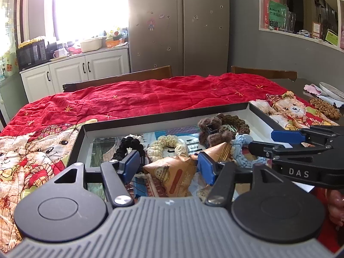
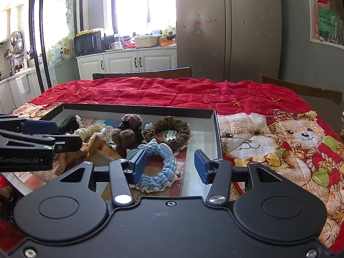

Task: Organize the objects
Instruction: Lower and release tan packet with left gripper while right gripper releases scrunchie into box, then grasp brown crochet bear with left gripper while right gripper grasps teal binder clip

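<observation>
A shallow black box lies on the red cloth and holds scrunchies and snack packets. In the left wrist view my left gripper is open over the box, its pads either side of an orange triangular snack packet, not gripping it. A black scrunchie, a cream one, a brown fuzzy clip and a light blue scrunchie lie behind. In the right wrist view my right gripper is open above the blue scrunchie, near the box's right wall. A brown scrunchie lies further back.
The table is covered by a red quilted cloth with teddy bear prints. Wooden chairs stand behind it. A plate and a brown coaster lie at the right edge. Cabinets and a fridge are beyond.
</observation>
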Demonstrator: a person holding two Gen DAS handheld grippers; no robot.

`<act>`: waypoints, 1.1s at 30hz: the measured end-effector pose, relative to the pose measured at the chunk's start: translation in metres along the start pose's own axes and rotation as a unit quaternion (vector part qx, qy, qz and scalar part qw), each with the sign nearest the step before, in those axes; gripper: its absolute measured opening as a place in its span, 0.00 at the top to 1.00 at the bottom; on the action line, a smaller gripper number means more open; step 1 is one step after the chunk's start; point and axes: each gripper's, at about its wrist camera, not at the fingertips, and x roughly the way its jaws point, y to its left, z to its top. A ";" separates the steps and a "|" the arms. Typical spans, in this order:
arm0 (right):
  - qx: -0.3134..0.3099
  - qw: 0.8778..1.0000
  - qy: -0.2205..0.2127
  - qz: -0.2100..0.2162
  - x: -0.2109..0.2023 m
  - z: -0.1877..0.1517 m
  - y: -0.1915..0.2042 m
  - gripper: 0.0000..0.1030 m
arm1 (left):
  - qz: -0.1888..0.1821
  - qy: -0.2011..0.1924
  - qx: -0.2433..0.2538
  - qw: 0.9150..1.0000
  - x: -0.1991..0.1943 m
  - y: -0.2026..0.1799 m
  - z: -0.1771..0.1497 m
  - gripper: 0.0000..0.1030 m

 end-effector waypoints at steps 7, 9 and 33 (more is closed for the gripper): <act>-0.013 1.000 -0.013 0.008 -0.011 -0.003 0.001 0.51 | -0.008 -0.006 -0.009 1.000 -0.010 -0.001 0.001 0.26; -0.016 1.000 -0.017 0.013 -0.016 -0.002 0.001 0.51 | -0.007 -0.008 -0.001 1.000 -0.013 -0.004 0.001 0.25; -0.003 0.998 -0.029 0.063 -0.095 -0.004 0.001 0.51 | -0.014 -0.034 -0.016 0.999 -0.093 0.014 -0.018 0.19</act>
